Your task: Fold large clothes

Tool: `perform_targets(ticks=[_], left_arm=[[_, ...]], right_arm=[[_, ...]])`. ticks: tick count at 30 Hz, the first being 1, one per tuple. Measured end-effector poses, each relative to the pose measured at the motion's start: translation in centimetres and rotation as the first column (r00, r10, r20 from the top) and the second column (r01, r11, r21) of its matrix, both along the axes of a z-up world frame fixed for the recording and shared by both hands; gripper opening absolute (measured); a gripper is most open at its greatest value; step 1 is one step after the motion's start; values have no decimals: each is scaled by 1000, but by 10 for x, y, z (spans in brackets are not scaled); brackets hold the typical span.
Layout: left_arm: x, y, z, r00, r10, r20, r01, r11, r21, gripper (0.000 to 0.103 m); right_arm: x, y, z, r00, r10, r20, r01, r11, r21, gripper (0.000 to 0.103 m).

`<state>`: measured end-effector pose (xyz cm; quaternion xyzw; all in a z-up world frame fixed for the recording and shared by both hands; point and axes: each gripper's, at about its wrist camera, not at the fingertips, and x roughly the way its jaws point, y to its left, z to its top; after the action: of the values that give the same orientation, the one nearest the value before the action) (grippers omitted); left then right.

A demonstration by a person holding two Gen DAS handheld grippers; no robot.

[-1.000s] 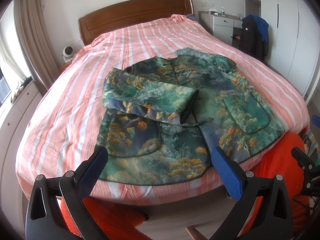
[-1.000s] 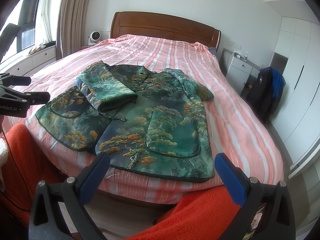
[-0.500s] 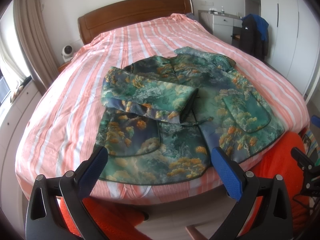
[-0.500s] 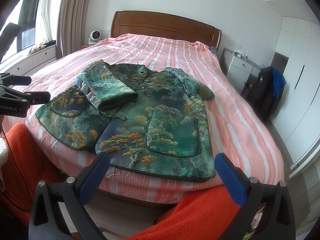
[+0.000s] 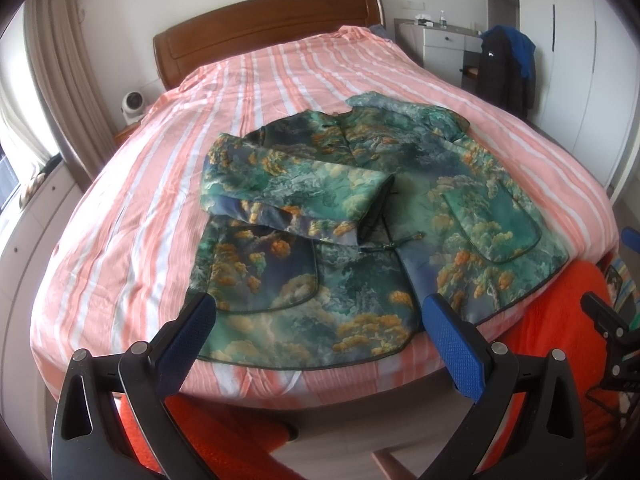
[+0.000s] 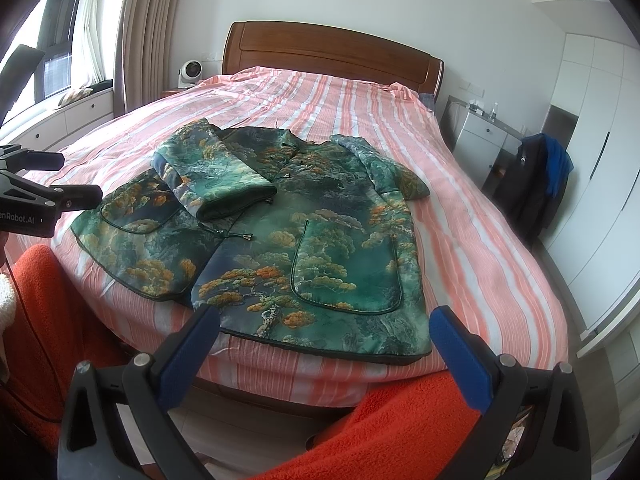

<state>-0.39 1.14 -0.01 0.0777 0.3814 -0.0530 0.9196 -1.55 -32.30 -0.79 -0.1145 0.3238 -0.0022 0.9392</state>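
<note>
While both tools hung short of the foot of the bed, a green jacket (image 5: 360, 240) printed with pine trees and clouds lay front-up on the pink-and-white striped bedspread (image 5: 256, 80), its hem nearest the cameras. One sleeve (image 5: 296, 196), on the jacket's left-hand side as seen from the foot, lay folded across the chest, its cuff close to the middle fastening. The other sleeve (image 6: 384, 168) lay bent beside the body toward the wardrobe side. Two patch pockets faced upward near the hem.

The left gripper (image 5: 316, 344) had its blue-padded fingers (image 5: 188, 344) spread wide and held nothing; it was above the bed's near edge, clear of the cloth. The right gripper (image 6: 324, 352) was likewise wide apart and empty, its pads just short of the hem. Orange-red fabric (image 6: 400, 424) filled the foreground below both tools. A wooden headboard (image 6: 328, 52) stood at the far end, and a dark coat (image 5: 504, 72) hung by white cabinets.
</note>
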Motion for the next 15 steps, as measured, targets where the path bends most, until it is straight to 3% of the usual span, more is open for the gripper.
perform_targets(ticks=[15], left_arm=[[-1, 0, -3, 1000, -4, 2, 4, 1000, 6, 103]], right_arm=[[-2, 1, -3, 1000, 3, 3, -3, 1000, 1, 103]])
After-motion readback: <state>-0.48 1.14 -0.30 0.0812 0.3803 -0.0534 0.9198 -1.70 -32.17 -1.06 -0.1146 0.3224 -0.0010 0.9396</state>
